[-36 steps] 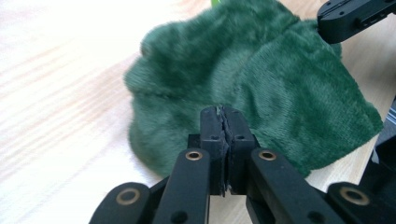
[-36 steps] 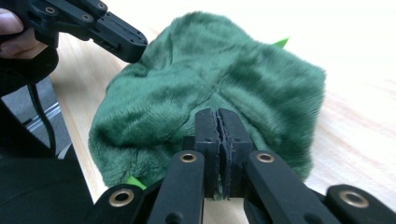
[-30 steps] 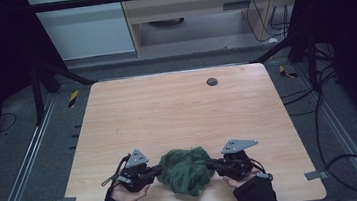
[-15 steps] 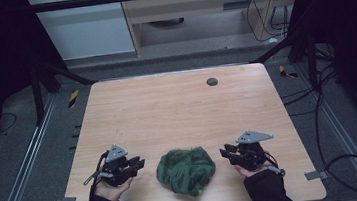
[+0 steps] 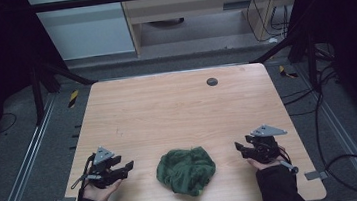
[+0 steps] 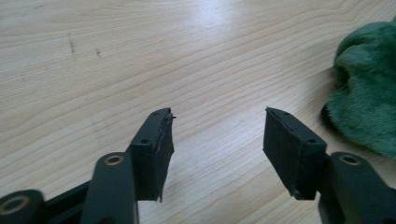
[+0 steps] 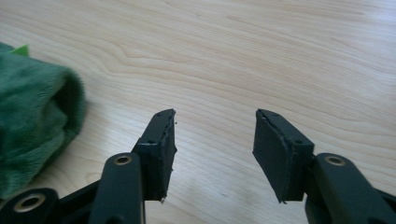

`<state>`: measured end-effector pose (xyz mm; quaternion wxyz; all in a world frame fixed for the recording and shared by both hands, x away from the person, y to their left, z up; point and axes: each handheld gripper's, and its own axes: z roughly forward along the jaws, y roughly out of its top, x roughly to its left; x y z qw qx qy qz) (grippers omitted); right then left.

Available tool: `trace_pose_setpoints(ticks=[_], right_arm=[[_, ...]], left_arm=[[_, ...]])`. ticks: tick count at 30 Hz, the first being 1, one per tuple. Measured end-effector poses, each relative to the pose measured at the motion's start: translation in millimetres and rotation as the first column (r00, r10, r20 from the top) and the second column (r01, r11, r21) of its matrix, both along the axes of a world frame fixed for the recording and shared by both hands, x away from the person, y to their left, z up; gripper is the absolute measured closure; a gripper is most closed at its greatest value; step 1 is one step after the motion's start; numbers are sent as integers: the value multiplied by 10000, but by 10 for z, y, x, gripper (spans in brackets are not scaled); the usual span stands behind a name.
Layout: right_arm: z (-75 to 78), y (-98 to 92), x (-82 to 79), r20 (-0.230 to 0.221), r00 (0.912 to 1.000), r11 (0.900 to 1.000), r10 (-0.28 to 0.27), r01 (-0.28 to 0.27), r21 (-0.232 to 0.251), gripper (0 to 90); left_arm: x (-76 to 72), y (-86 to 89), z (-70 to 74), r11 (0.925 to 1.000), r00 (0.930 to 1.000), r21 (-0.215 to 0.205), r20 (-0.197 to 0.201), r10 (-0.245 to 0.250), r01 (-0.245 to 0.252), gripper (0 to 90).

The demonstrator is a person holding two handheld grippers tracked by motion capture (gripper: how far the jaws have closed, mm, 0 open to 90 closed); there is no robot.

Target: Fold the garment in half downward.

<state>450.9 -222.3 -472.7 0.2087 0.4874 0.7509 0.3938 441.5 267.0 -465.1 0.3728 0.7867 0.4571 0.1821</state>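
Green cloth (image 5: 186,170) bunched near table (image 5: 177,105) edge, between our left gripper (image 5: 125,167) and right gripper (image 5: 240,149), touching neither; both jaws wide.

The desk (image 5: 177,110) has a pale wood-grain top, squarish, with rounded corners. A crumpled green cloth (image 5: 186,170) lies on it near the front edge, about midway across. A small dark round disc (image 5: 211,81) sits near the far edge, right of centre. A few faint dark marks show on the wood.
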Motion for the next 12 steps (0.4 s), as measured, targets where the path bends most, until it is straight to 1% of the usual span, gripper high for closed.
trace_pose_setpoints(ticks=[1,2,4,6,7,8,9,10,11,12], right_arm=[[-7,-40,12,-24,9999,9999,-148,148,5,444],[-10,-55,17,7,9998,9998,-200,200,-29,432],[-15,-77,22,4,9996,9996,-266,266,12,422],[-33,-128,34,-77,9990,9991,-429,429,43,381],[-39,-140,39,-67,9988,9989,-479,479,9,372],[-41,-157,41,-70,9983,9984,-572,572,23,362],[-45,-174,46,-63,9981,9981,-609,609,13,351],[-45,-174,46,-63,9981,9981,-609,609,13,351],[-47,-195,49,-122,9973,9973,-726,727,73,334],[-50,-213,53,-123,9972,9972,-738,739,90,326]], left_arm=[[3,15,-7,10000,10000,7,-21,44,-44,396],[14,53,-17,9999,9999,76,-13,111,-111,388],[18,67,-22,9998,9998,84,12,196,-196,371],[43,148,-38,9987,9988,89,52,496,-496,353],[43,148,-38,9987,9988,89,52,496,-496,347],[51,186,-40,9980,9980,86,47,624,-625,343],[64,230,-46,9967,9966,-35,97,813,-812,340],[64,230,-46,9967,9966,-35,97,813,-812,336],[68,245,-46,9964,9963,-26,111,849,-849,332],[72,263,-47,9955,9954,-38,159,943,-943,328]])
